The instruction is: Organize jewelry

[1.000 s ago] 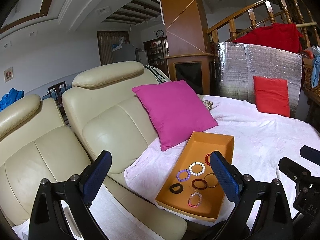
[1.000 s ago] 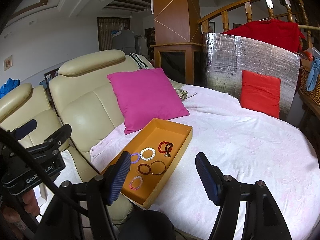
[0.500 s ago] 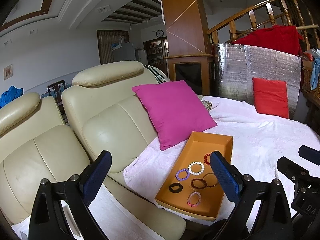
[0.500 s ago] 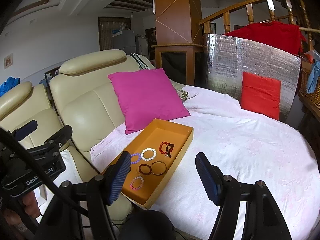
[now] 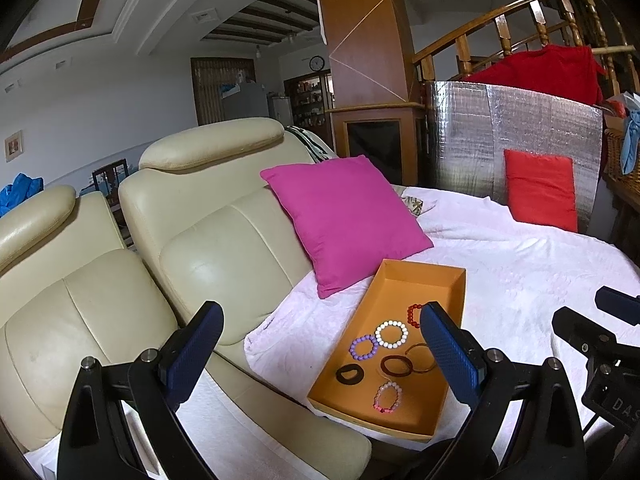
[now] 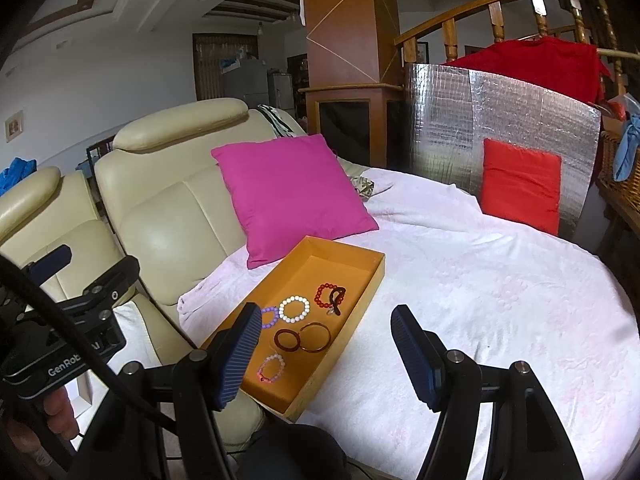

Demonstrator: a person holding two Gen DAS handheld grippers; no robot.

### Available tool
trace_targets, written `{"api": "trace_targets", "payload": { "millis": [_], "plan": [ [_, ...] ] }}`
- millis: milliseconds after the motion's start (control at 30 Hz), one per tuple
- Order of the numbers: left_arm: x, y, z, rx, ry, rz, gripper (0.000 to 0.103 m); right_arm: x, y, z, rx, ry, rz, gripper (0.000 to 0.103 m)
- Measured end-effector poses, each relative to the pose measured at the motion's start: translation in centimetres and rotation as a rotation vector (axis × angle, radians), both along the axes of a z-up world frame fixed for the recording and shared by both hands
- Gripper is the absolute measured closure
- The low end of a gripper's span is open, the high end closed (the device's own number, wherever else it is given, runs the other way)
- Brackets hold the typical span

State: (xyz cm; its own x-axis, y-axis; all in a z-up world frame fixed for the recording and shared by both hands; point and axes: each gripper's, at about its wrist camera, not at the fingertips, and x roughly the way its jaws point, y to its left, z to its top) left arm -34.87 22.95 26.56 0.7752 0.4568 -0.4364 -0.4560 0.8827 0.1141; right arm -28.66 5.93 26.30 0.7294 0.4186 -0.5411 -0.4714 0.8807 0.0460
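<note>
An orange tray point(image 6: 362, 304) of beaded bracelets point(image 6: 295, 309) sits on the white-covered bench point(image 6: 500, 300) beside a pink cushion point(image 6: 292, 196). The left gripper point(image 5: 320, 354) and right gripper point(image 6: 324, 354) hover short of it, fingers spread and empty.

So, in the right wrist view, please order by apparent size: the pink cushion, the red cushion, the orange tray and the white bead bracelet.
1. pink cushion
2. orange tray, close to the pink cushion and nearer the camera, so unsure
3. red cushion, farther away
4. white bead bracelet
</note>
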Motion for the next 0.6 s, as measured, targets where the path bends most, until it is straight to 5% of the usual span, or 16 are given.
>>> {"api": "trace_targets", "payload": {
  "millis": [600],
  "plan": [
    [2.4, 1.4, -1.2, -0.001, 0.04, 0.018, 0.005, 3.2, 2.2, -1.7, -0.023, 0.023, 0.023, 0.032]
  ]
}}
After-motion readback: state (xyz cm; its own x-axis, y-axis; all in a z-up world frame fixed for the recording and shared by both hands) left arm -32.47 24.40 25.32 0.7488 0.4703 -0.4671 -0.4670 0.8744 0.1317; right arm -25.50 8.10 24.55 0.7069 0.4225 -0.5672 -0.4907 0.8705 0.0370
